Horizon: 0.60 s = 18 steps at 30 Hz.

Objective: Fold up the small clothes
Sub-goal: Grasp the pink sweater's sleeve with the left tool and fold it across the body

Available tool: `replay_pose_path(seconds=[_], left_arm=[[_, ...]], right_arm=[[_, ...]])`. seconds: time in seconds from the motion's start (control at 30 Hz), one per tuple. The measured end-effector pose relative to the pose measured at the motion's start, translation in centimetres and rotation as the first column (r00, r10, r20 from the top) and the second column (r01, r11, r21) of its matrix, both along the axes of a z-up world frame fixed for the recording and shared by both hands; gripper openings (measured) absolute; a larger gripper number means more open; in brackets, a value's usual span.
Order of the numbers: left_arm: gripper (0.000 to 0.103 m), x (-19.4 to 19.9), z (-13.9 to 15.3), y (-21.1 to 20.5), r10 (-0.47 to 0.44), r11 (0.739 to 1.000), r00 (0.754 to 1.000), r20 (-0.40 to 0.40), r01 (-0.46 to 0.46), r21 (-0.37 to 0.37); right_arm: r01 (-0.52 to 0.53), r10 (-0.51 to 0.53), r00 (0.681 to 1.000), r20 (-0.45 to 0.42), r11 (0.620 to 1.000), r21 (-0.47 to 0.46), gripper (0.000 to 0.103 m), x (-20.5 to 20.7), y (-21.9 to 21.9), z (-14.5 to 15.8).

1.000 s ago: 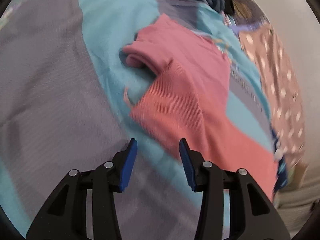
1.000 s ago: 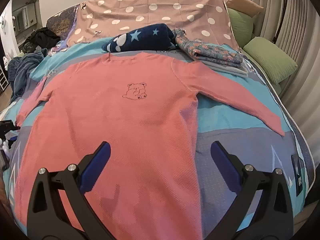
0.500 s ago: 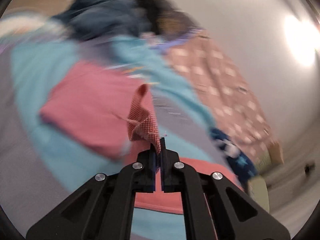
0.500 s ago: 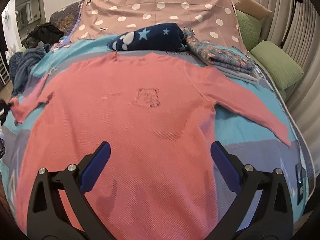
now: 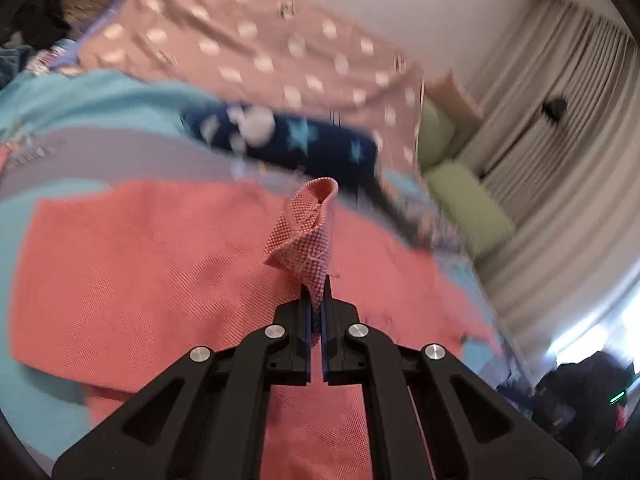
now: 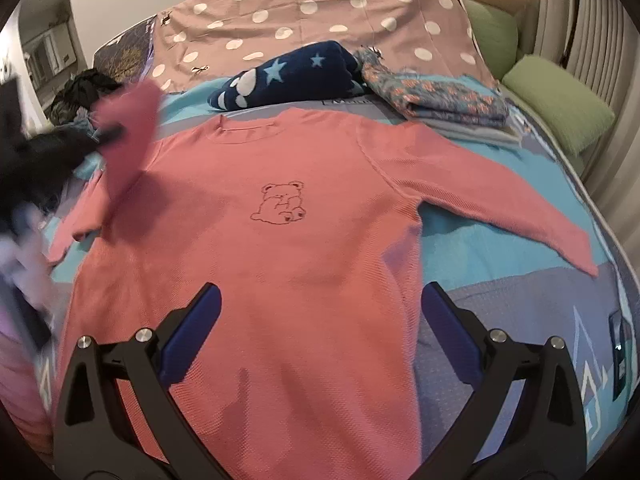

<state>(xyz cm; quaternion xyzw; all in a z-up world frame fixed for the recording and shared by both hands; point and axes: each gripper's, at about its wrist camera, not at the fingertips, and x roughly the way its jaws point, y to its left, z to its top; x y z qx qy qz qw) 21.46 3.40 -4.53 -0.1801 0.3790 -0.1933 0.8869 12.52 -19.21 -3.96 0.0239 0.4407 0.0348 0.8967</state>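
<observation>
Our left gripper was clamped on the cuff of the top spread on the bed; our right gripper hovered apart. Soft and light, it seemed best held by cuffs and hem.

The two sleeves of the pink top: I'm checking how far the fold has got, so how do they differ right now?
The left sleeve is lifted off the bed; the right sleeve lies flat on the bedspread. The left sleeve's cuff is pinched in the shut left gripper; the right sleeve is untouched, as the right gripper is open over the hem. Both are the same pink knit.
</observation>
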Motion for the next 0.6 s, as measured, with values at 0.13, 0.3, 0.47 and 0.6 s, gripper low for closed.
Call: replay_pose_path(seconds=[0.13,0.3,0.47,0.6], left_arm=[[0.003,-0.2,-2.7,-2.2,-0.040,0.996,0.997,-0.064,0.044,0.073],[0.003,-0.4,-3.9,-1.9,-0.042,0.996,0.996,-0.081,0.047,0.073],[0.003,-0.9,-3.6,-2.2,-0.051,0.995,0.997,-0.056,0.056,0.085],[0.003,-0.8,-3.6,-3.1,-0.065,0.992,0.997,-0.049,0.070,0.109]], right_arm=[[-0.067,0.070,0.997,-0.043,0.995,0.070,0.060,1.9,-0.4,-0.1],[-0.100,0.156,0.975,-0.157,0.942,0.319,0.051,8.0,0.0,-0.9],[-0.094,0.220,0.944,-0.247,0.894,0.438,0.057,14.0,3.0,-1.5],[-0.067,0.239,0.914,-0.328,0.885,0.460,0.057,17.6,6.3,-2.2]])
